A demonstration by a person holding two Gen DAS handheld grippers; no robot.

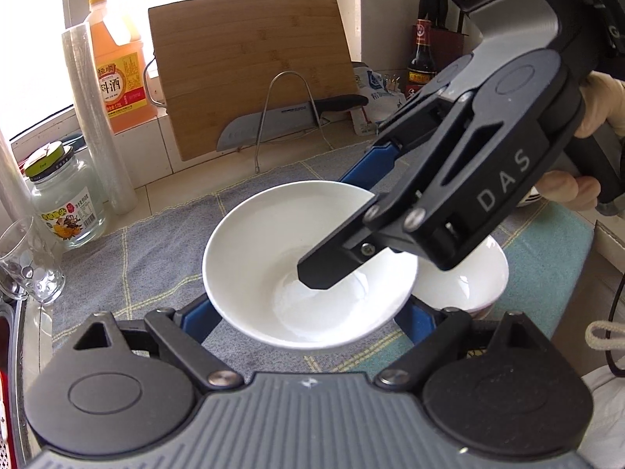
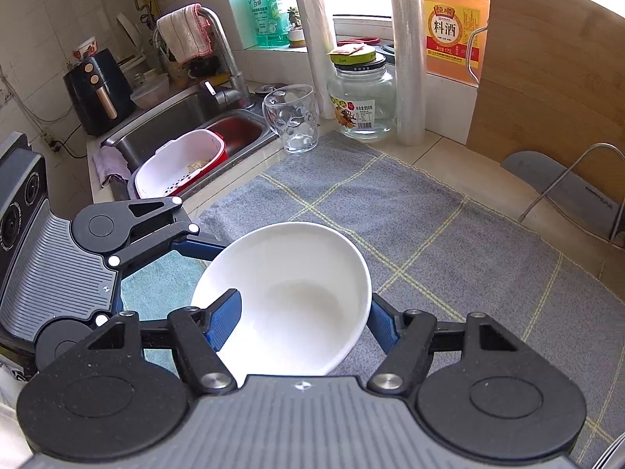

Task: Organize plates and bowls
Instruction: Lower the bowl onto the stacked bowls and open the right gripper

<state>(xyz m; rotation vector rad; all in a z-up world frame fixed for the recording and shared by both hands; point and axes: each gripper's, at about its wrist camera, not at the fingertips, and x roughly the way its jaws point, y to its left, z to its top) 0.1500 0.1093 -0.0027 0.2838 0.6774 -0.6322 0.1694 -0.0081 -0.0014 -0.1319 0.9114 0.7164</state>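
A white bowl (image 1: 273, 258) is held above the grey checked cloth (image 1: 148, 258). My right gripper (image 1: 351, 230) is shut on its rim: one finger (image 1: 332, 265) is inside the bowl, the blue one (image 1: 371, 164) outside. In the right wrist view the same bowl (image 2: 297, 293) sits tilted between the right gripper's (image 2: 304, 312) fingers (image 2: 224, 318). My left gripper (image 1: 308, 328) is open, its fingers (image 1: 201, 318) spread under the bowl's near side. A second white bowl (image 1: 465, 277) stands on the cloth behind and to the right.
Bamboo cutting board (image 1: 250, 66) and knife (image 1: 273, 125) in a wire stand at the back. Glass jar (image 1: 66, 203), cling-film roll (image 1: 97, 117), cooking-wine jug (image 1: 117, 66), glass cup (image 2: 291, 119) at the left. Sink (image 2: 187, 125) with colander (image 2: 179, 164) further left. Soy bottle (image 1: 422, 54).
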